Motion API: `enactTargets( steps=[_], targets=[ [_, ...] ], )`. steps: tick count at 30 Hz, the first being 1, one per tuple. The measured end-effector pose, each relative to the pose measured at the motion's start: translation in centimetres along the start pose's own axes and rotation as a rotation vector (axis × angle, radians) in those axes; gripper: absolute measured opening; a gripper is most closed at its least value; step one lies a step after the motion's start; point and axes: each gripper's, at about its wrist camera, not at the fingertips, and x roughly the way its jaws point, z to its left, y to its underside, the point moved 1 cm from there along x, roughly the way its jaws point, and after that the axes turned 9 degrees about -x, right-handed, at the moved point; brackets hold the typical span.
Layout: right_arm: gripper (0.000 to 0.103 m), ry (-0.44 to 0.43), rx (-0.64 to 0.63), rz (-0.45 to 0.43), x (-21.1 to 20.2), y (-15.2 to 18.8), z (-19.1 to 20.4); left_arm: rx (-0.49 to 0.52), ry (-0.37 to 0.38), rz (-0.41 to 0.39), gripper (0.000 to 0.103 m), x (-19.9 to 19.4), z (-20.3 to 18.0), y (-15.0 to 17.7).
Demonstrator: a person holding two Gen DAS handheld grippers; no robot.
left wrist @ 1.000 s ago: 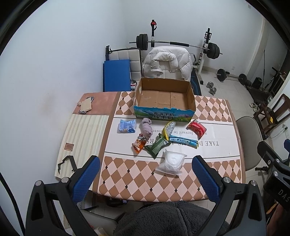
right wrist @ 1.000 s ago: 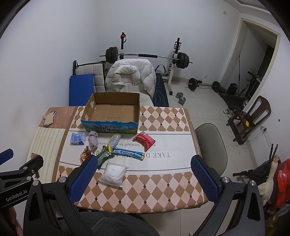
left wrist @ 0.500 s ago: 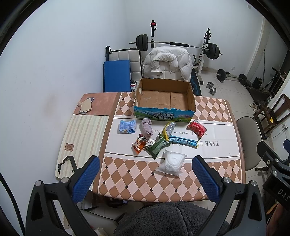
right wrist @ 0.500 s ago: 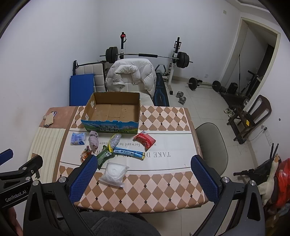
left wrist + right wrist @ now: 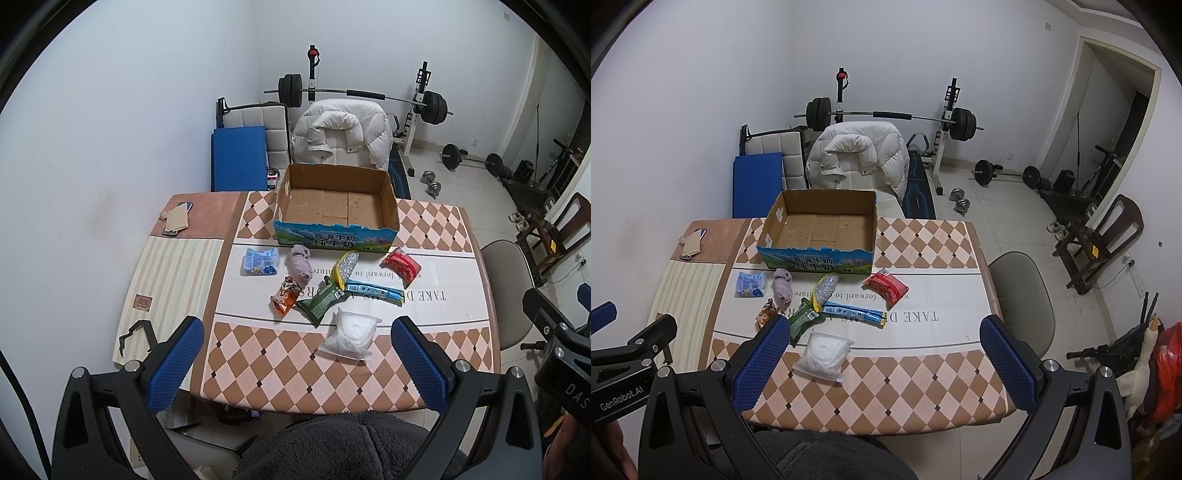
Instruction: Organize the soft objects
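Observation:
An open, empty cardboard box (image 5: 336,206) (image 5: 820,229) stands at the far side of the table. In front of it lie several soft packets: a white bag (image 5: 351,334) (image 5: 825,354) nearest me, a green packet (image 5: 321,301), an orange packet (image 5: 285,297), a pink sock (image 5: 300,264) (image 5: 782,286), a light-blue packet (image 5: 260,261), a silver-yellow packet (image 5: 345,266), a blue bar (image 5: 375,292) and a red packet (image 5: 402,266) (image 5: 886,288). My left gripper (image 5: 295,354) and right gripper (image 5: 882,354) are both open and empty, held high above the table's near edge.
A checkered cloth covers the table (image 5: 277,362). A striped mat (image 5: 173,280) with a black clip (image 5: 135,334) lies left; a phone and card (image 5: 177,219) at far left. A grey chair (image 5: 1021,295) stands right. A jacket-draped chair and weight bench stand behind.

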Motion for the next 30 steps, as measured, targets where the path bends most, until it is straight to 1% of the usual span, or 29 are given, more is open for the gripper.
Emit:
enactTargets(
  steps=[15,18,20,21,23,25,28,30],
  targets=[
    [0.103,-0.008,-0.006,-0.003,-0.3,-0.8,0.6,-0.005,-0.002,-0.007,0.103,-0.1,0.2,0.0],
    [0.103,-0.022,-0.008,0.003,-0.2,-1.7,1.3,-0.014,0.003,0.004,0.103,0.3,0.5,0.4],
    [0.103,-0.044,0.002,0.021,0.5,-1.9,1.5,-0.024,-0.001,0.002,0.103,1.4,1.1,0.4],
    [0.103,-0.063,0.011,0.035,1.6,-1.8,1.5,-0.027,-0.012,-0.004,0.103,2.0,1.3,0.3],
    [0.103,-0.098,0.025,0.088,4.4,-1.4,1.4,-0.025,-0.059,-0.018,0.103,4.1,1.9,0.0],
    [0.103,-0.148,0.045,0.177,8.8,-1.1,1.8,-0.023,-0.132,-0.004,0.103,7.4,2.9,-0.2],
    [0.103,-0.205,0.065,0.327,16.8,-0.2,3.5,-0.017,-0.195,0.069,0.103,13.3,4.5,-0.1],
    [0.103,-0.201,0.048,0.425,22.7,1.2,5.3,0.014,-0.224,0.129,0.103,17.6,5.1,0.3]
  ],
)
